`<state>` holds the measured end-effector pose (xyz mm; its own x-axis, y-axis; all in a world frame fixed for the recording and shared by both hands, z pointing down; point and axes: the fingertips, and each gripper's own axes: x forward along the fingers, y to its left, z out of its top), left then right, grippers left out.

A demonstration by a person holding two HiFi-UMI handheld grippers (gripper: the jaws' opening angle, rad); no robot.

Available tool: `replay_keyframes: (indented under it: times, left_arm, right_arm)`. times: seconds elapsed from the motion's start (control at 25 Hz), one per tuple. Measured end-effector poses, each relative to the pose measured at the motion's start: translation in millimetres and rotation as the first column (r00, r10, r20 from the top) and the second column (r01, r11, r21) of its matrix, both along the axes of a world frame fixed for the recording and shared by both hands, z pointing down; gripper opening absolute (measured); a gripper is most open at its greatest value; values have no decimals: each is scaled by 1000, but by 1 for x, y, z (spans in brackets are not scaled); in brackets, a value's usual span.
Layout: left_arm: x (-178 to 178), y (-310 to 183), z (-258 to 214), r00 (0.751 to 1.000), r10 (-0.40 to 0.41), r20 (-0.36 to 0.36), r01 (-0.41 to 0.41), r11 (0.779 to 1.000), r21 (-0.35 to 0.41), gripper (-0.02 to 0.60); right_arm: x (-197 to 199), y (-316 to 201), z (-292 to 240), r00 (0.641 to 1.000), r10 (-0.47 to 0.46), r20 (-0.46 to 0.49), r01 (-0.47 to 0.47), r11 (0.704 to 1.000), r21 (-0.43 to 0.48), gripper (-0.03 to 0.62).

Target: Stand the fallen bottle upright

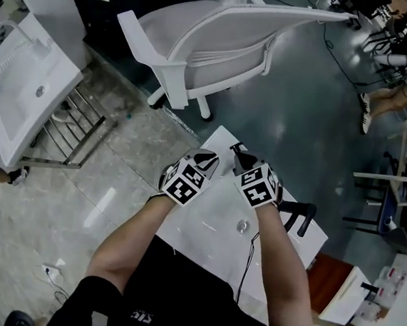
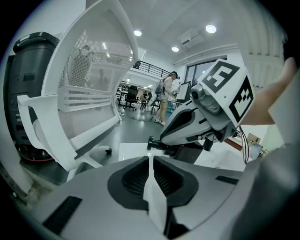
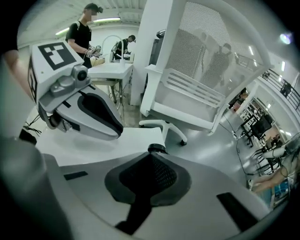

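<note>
Nearest, the left gripper (image 1: 205, 159) and the right gripper (image 1: 240, 155) hover side by side over the white table (image 1: 204, 227), each with its jaws closed together and nothing held. No bottle shows on the table or anywhere else in these views, and beyond the table's far edge stands only a white chair (image 1: 201, 37). I judge the bottle must first be found, and one gripper's jaws spread before they close round its body to tip it up
</note>
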<state>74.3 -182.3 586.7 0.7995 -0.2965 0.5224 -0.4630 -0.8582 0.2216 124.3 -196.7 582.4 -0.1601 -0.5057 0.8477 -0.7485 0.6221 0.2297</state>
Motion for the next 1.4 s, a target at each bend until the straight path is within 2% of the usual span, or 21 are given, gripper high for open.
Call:
replay_keyframes:
  times: [0.12, 0.2, 0.28, 0.36, 0.48, 0.64, 0.72, 0.84, 1.0, 1.08, 1.28, 1.4]
  left_arm:
    - [5, -2, 3, 1000, 6, -2, -6, 1000, -10, 29]
    - [7, -2, 5, 1000, 12, -2, -12, 1000, -6, 29]
    - [7, -3, 7, 1000, 9, -1, -9, 1000, -5, 29]
    - [6, -3, 8, 1000, -1, -4, 1, 1000, -11, 29]
    - [2, 0, 7, 1000, -13, -7, 12, 1000, -25, 29]
    - [-9, -1, 3, 999, -30, -12, 30, 999, -15, 31]
    - [-14, -1, 4, 999, -38, -14, 37, 999, -14, 30]
    - [-17, 1, 6, 999, -50, -22, 49, 999, -13, 29]
    - [-18, 7, 9, 998, -56, -22, 56, 998, -29, 30]
    - [-16, 9, 11, 998, -57, -20, 56, 998, -38, 29]
    - [-2, 6, 15, 1000, -13, 17, 14, 999, -48, 39]
    - [9, 2, 23, 995, 28, 96, -26, 999, -20, 52]
  right_arm:
    - [9, -4, -11, 999, 33, 22, -34, 999, 23, 20]
    - [15, -9, -18, 998, 56, 41, -56, 998, 13, 51]
    - [17, -17, -16, 995, 66, 77, -63, 997, -39, 94]
    - [17, -23, -5, 993, 69, 96, -56, 990, -133, 116]
    - [9, -25, 15, 996, 52, 68, -30, 957, -287, 133]
    - [4, -21, 36, 999, 48, -8, -47, 893, -448, 172]
    - [3, -21, 42, 998, 54, -35, -64, 871, -487, 169]
    - [-1, -23, 46, 998, 37, -57, -61, 859, -508, 160]
    - [-9, -20, 49, 994, -65, -90, 10, 861, -509, 152]
    - [-10, -20, 47, 992, -95, -86, 42, 875, -482, 146]
    - [-6, -18, 33, 997, -66, 26, 71, 920, -385, 127]
    - [0, -14, 30, 993, -24, 115, 63, 932, -356, 114]
